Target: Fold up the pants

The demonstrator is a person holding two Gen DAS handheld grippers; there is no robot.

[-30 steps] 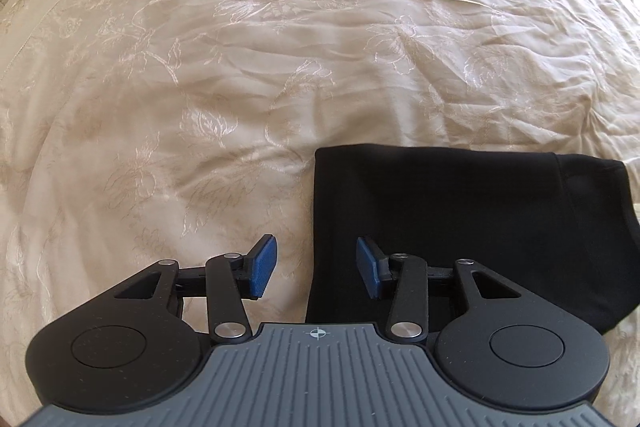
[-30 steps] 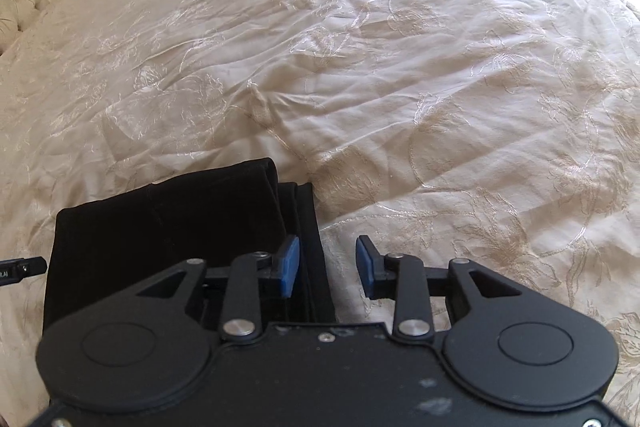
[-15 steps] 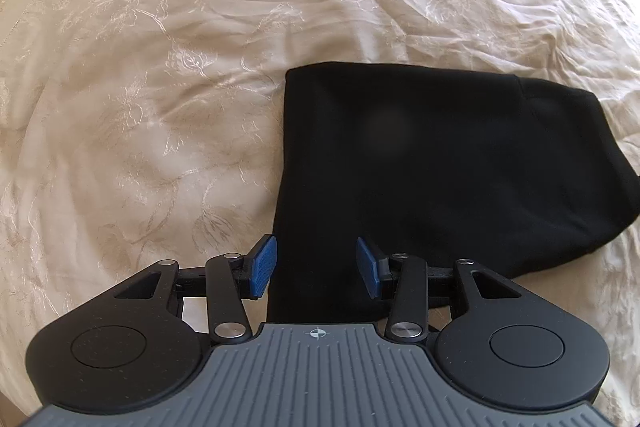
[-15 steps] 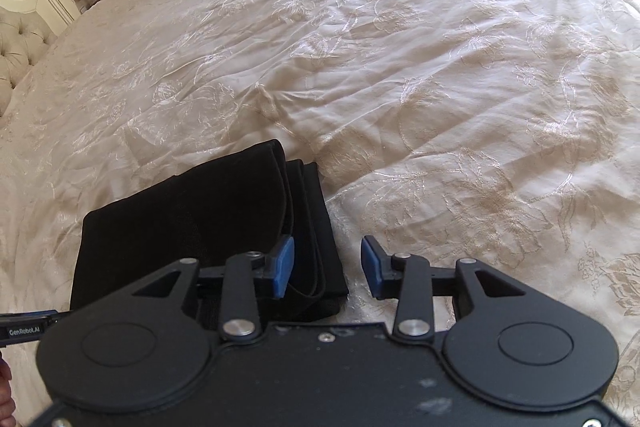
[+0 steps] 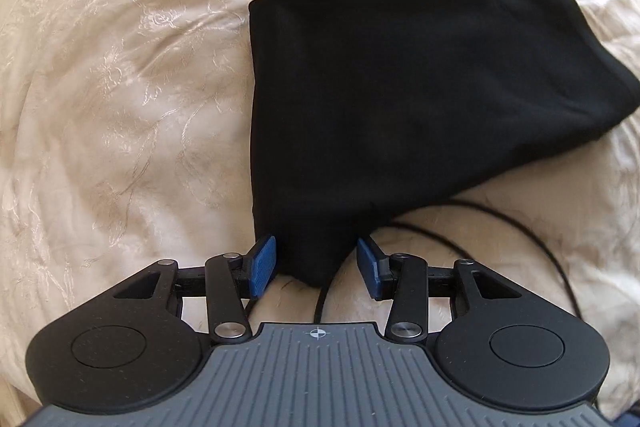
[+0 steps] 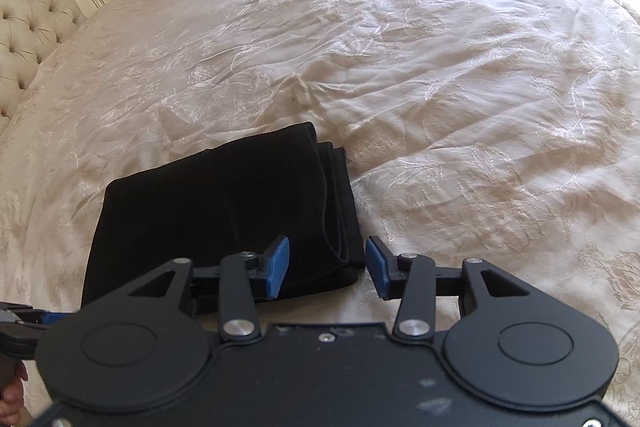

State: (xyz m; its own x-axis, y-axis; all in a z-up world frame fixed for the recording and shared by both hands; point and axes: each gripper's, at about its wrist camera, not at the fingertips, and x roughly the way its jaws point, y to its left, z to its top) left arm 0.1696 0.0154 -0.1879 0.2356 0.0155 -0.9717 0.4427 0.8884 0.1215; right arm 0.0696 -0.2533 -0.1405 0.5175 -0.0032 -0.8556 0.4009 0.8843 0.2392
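Pants [image 5: 400,99] of black soft fabric lay folded on the cream embroidered bedspread [image 5: 120,87]. Left hand-held gripper [image 5: 316,269] gaped around their near corner; right hand-held gripper [image 6: 327,263] gaped around the layered edge, likely positioned to pinch.

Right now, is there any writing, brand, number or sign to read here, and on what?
No readable words or numbers.
Left gripper: a small crosshair mark on its grey body, no text.
Right gripper: pale smudges on its black body, not legible.
Pants: no label showing.
Bedspread: a floral pattern only.
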